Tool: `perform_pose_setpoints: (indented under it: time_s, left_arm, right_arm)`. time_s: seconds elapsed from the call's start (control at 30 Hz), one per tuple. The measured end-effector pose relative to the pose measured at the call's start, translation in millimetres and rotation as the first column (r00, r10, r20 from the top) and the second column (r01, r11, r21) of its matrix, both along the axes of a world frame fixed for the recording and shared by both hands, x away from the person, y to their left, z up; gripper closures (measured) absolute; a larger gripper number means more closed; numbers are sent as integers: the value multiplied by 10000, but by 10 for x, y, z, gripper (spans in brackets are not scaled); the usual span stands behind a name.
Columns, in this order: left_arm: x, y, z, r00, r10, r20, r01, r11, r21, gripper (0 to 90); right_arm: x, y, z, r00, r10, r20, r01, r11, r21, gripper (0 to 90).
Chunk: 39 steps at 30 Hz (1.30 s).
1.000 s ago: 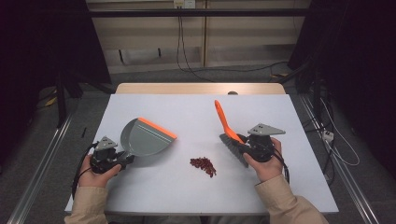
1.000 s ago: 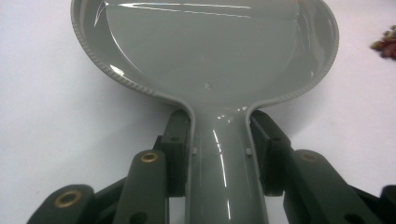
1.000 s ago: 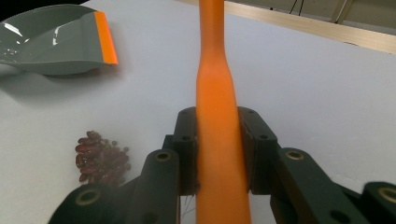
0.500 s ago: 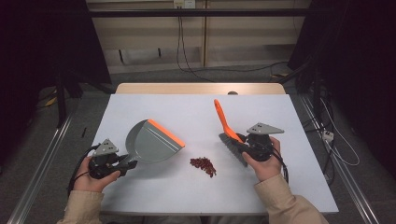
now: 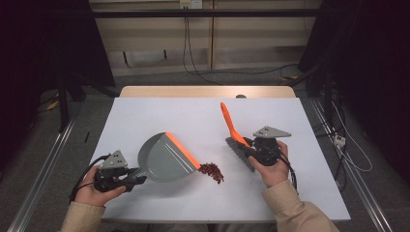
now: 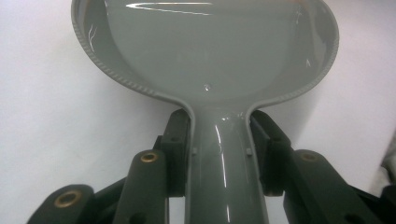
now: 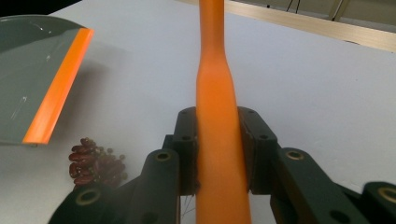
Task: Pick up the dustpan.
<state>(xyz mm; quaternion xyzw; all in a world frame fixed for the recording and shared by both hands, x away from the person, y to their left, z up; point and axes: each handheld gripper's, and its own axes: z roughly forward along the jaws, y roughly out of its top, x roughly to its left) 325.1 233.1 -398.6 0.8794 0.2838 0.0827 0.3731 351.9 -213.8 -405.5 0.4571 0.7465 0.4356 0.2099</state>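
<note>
Sweeping red beans [image 5: 212, 171] into the dustpan [image 5: 167, 157], centre of the high view.

Beans lie at the dustpan's orange lip [image 5: 183, 150]. Left gripper [image 5: 126, 180] jaws are clamped on the dustpan handle; right gripper [image 5: 251, 151] jaws are clamped on the brush [image 5: 233, 131] handle. Hold the lip flat on the white table [image 5: 159, 113]; draw the bristles leftward.

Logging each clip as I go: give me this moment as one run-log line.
left tongs: shut on dustpan handle | right tongs: shut on brush | dustpan's orange lip beside red beans | no beans in pan
</note>
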Motion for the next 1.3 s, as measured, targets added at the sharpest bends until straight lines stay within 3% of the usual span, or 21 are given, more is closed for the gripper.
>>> perform_pose_setpoints:
  time_s: [0.3,0.33,0.47,0.5,0.9,1.03,1.3]
  left_arm:
    - [-83,-88,-27,9959,-849,-300,854,9962,152,630]
    - [-94,-87,-27,9960,-827,-326,827,9966,-1,629]
    - [-123,-49,-20,9962,-862,-158,865,9961,184,629]
    - [-132,-45,-33,9955,-914,-267,915,9958,16,629]
    - [-198,-112,-131,9913,-1186,-572,1208,9920,364,629]
    - [-198,-143,-157,9842,-1594,-774,1618,9865,261,628]
    - [-217,-196,-174,9793,-1822,-880,1850,9824,242,628]
  right_arm:
    - [17,21,-10,10000,27,-62,-27,9999,-97,713]
    - [19,23,-12,10000,39,-65,-40,10000,-82,713]
    - [21,41,-10,10000,52,-26,-52,9999,-106,713]
    - [21,50,-9,10000,30,-13,-30,9999,-134,713]
    - [10,170,-19,9998,190,3,-190,9993,-315,713]
    - [1,224,-35,9998,211,-55,-213,9990,-404,713]
    - [-11,338,-66,9993,310,-204,-323,9973,-653,713]
